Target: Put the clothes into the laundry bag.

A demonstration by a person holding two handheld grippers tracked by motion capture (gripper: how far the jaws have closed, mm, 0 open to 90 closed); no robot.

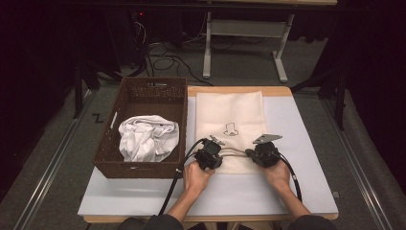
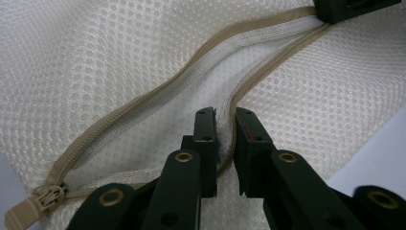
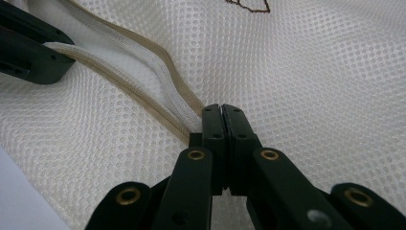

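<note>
A cream mesh bag (image 1: pixel 230 112) lies flat on the white table top (image 1: pixel 297 187), with its zipper open along the near end. My left gripper (image 1: pixel 218 153) pinches one beige zipper edge (image 2: pixel 239 96), which runs between its nearly closed jaws (image 2: pixel 225 117). The zipper pull (image 2: pixel 33 206) sits at the left end of the opening. My right gripper (image 1: pixel 253 154) is shut on the zipper edges (image 3: pixel 172 100) where they meet at its tips (image 3: pixel 222 110). White lining shows through the gap between the two grippers.
A brown wicker basket (image 1: pixel 143 86) stands left of the bag and holds a crumpled white cloth (image 1: pixel 146 136). A small dark outline drawing (image 1: pixel 231 129) marks the bag's middle. Cables trail from both grippers toward the near table edge.
</note>
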